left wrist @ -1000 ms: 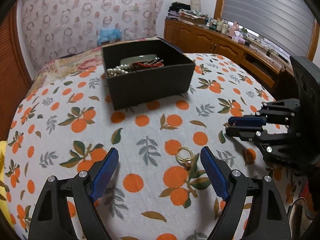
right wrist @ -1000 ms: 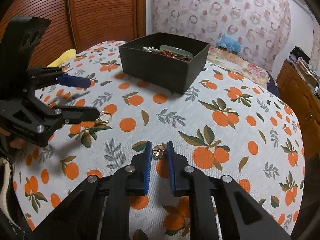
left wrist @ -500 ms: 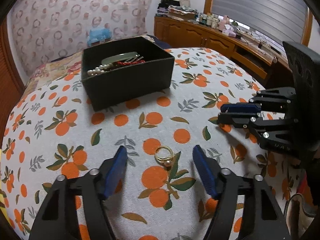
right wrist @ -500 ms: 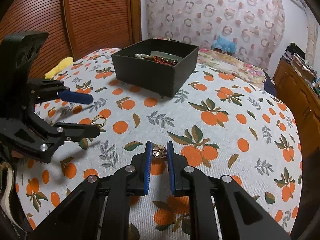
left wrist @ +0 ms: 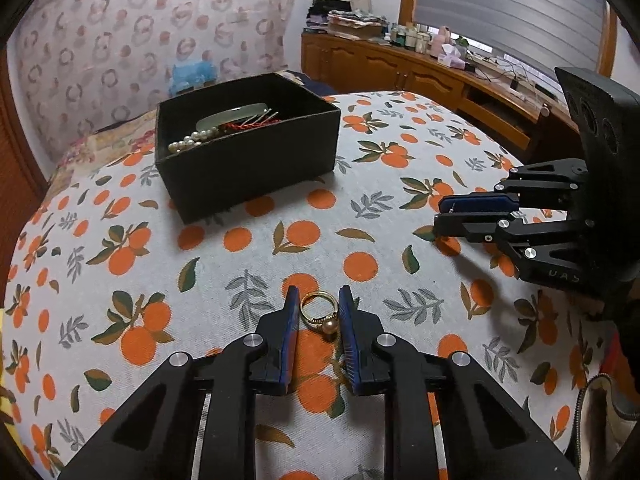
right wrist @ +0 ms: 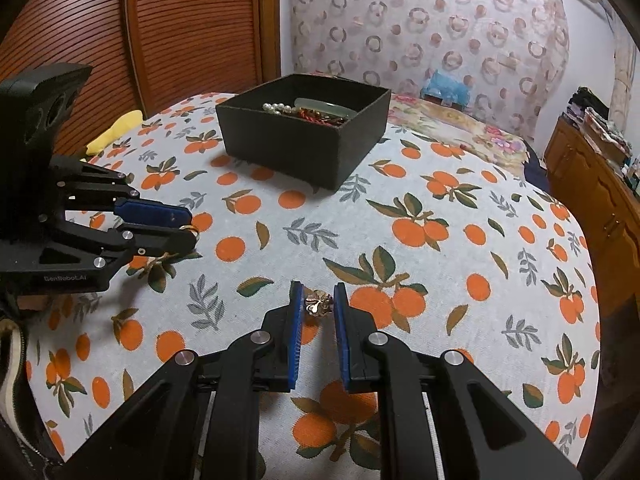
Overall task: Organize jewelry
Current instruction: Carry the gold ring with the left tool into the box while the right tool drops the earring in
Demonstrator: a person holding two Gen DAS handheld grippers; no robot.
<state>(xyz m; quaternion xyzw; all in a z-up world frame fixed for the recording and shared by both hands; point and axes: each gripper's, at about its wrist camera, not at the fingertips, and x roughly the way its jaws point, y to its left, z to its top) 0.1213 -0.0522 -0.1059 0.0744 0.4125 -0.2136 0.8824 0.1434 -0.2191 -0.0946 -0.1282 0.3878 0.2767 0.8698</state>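
Observation:
A gold ring with a pearl sits between the blue pads of my left gripper, which is shut on it just above the orange-print cloth. My right gripper is shut on a small gold flower piece, held above the cloth. Each gripper shows in the other's view: the right one, the left one. A black open box stands farther back with a pearl string, a pale green bangle and red pieces inside.
The round table's orange-print cloth curves off at the edges. A wooden sideboard with clutter stands right of it, a slatted wooden door left. A yellow item lies at the far left edge.
My left gripper has moved in around the pearl ring and closed from wide open onto it. My right gripper stays shut on the flower piece, with little shift.

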